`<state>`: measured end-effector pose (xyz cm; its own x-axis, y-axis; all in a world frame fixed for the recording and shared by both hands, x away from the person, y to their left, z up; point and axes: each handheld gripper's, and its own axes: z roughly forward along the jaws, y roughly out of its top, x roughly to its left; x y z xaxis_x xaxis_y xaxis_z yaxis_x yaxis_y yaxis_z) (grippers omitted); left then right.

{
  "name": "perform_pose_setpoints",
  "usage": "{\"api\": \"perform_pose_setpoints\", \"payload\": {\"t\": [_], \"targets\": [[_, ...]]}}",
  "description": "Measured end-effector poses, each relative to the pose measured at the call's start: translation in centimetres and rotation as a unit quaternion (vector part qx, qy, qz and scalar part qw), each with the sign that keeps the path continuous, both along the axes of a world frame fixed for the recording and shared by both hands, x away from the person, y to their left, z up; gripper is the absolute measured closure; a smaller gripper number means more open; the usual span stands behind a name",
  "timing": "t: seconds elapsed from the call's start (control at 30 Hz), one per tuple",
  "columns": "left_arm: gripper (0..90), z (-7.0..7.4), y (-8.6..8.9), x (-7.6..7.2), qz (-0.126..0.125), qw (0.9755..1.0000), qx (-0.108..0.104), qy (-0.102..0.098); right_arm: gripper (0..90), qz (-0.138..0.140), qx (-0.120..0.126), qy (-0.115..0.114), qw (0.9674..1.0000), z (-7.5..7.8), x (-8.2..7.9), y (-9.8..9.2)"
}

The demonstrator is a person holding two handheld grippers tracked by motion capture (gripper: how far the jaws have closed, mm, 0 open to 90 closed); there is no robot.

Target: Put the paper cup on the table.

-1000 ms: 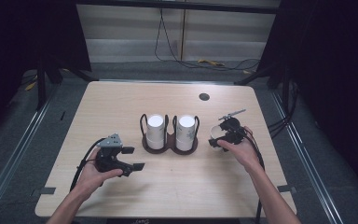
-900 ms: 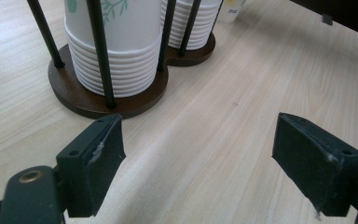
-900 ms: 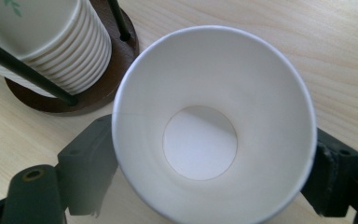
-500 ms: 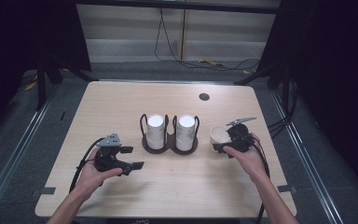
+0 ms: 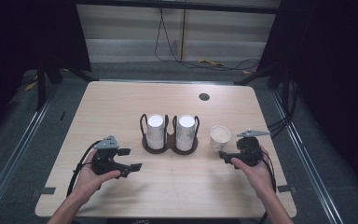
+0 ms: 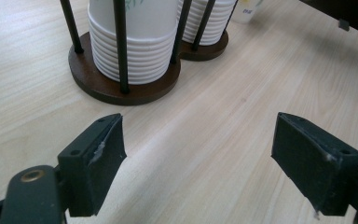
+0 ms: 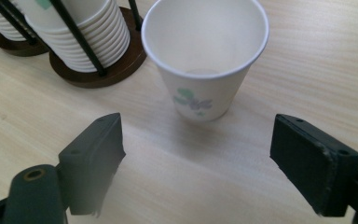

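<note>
A single white paper cup (image 5: 219,136) (image 7: 204,56) with a green print stands upright on the table, just right of a dark two-post cup holder (image 5: 169,145) (image 6: 121,91). The holder carries two stacks of white cups (image 5: 155,130) (image 6: 135,51). My right gripper (image 5: 224,154) (image 7: 196,163) lies low a little right of and nearer than the lone cup. It is open, its jaws have just narrowed slightly, and the cup sits beyond the fingertips, not between them. My left gripper (image 5: 131,158) (image 6: 198,158) rests open near the front left, pointing toward the holder, with bare table between its jaws.
The light wooden table (image 5: 121,102) has a dark round hole (image 5: 204,97) near its back edge. Metal rails run along the floor on both sides, and cables (image 5: 205,60) lie on the floor behind the table.
My right gripper has drawn back from the lone cup, toward the right and the near edge, leaving the cup standing by the holder. The left gripper has stayed put.
</note>
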<state>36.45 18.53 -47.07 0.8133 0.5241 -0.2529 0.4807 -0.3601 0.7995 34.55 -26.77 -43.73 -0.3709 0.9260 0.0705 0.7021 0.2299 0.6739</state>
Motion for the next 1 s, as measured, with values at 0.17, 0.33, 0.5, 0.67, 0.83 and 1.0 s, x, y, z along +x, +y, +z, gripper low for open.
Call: {"api": "perform_pose_setpoints", "payload": {"t": [0.17, 0.33, 0.5, 0.67, 0.83, 1.0], "targets": [[18.4, -0.2, 0.2, -0.3, 0.011, 0.9998, -0.001, 0.016, 19.7, 0.005, 0.016, -0.012, 0.9998, -0.2, -1.7, -0.1], [19.8, -0.3, 0.6, -0.9, 0.02, 0.9997, 0.006, 0.014, 20.3, -0.004, 0.012, -0.022, 0.9997, -0.4, -3.3, -0.3], [19.7, -1.2, 1.2, -1.3, 0.037, 0.9991, 0.003, 0.021, 19.6, -0.016, 0.024, -0.023, 0.9993, -1.3, -5.0, -0.8], [17.4, -2.1, 1.4, -1.4, 0.054, 0.9982, 0.008, 0.027, 18.8, -0.03, 0.024, -0.032, 0.9988, -2.2, -6.3, -1.4], [16.4, -2.4, 1.2, -1.6, 0.05, 0.9983, 0.028, 0.01, 18.0, -0.035, 0.019, -0.024, 0.9989, -3.3, -6.1, -2.0], [15.8, -2.6, 0.9, -1.6, 0.042, 0.9984, 0.036, 0.01, 17.2, -0.044, 0.007, -0.013, 0.9989, -3.9, -5.2, -2.2]]}}
